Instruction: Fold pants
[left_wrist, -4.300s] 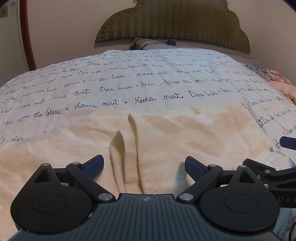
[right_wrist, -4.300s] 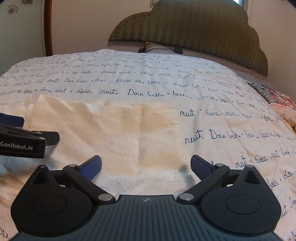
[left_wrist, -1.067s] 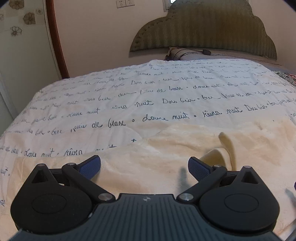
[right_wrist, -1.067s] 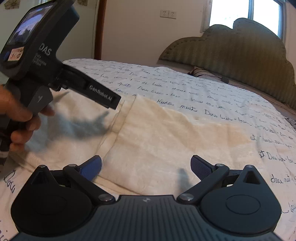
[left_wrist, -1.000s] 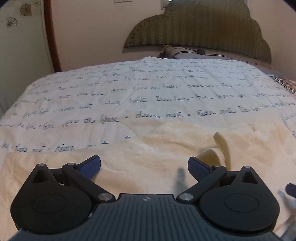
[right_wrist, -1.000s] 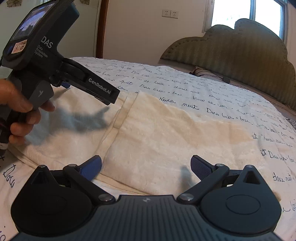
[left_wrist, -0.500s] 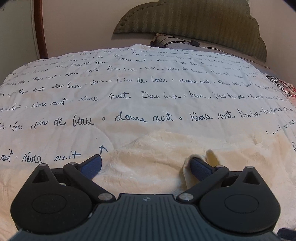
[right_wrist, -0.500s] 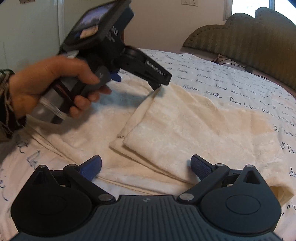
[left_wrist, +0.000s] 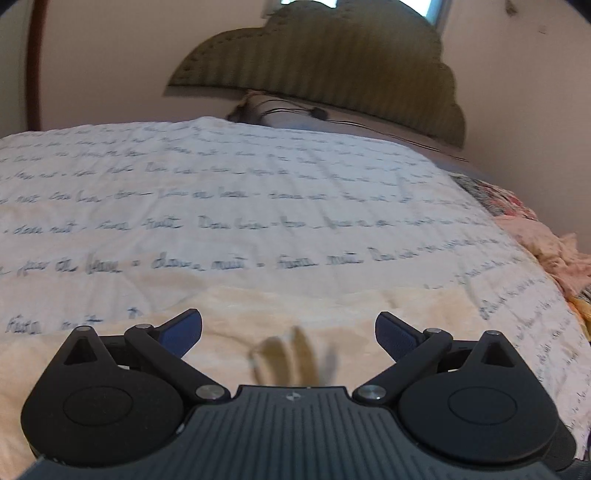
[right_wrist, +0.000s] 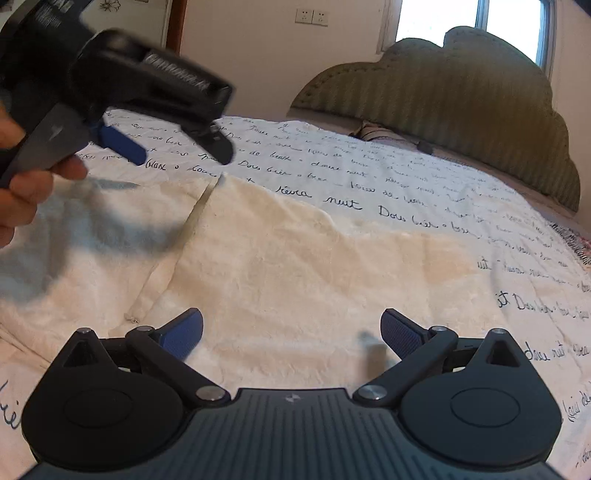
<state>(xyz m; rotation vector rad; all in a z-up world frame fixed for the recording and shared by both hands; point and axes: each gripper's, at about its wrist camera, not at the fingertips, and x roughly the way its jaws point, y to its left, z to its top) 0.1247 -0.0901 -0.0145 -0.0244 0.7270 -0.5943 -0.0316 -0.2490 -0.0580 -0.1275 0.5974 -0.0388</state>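
While spread flat across the white bedspread printed with dark script (right_wrist: 369, 177), lay folded over, cream fuzzy fabric pants (right_wrist: 295, 266), upper layer's edge running diagonally at left; hovered above that edge with fingers released, black left gripper (right_wrist: 177, 147); hung low over cream cloth, black right gripper (right_wrist: 291, 328), fingers likewise spread, grasping nothing

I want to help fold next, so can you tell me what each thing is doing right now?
Cream fleece pants: lying flat on the bed, one layer folded over another, edge showing.
Left gripper: open, lifted above the pants, holding nothing, blurred.
Right gripper: blue fingers spread open over the pants, empty.
White bedspread with blue handwriting: spread out, lightly wrinkled.
Green padded headboard: upright against the wall.
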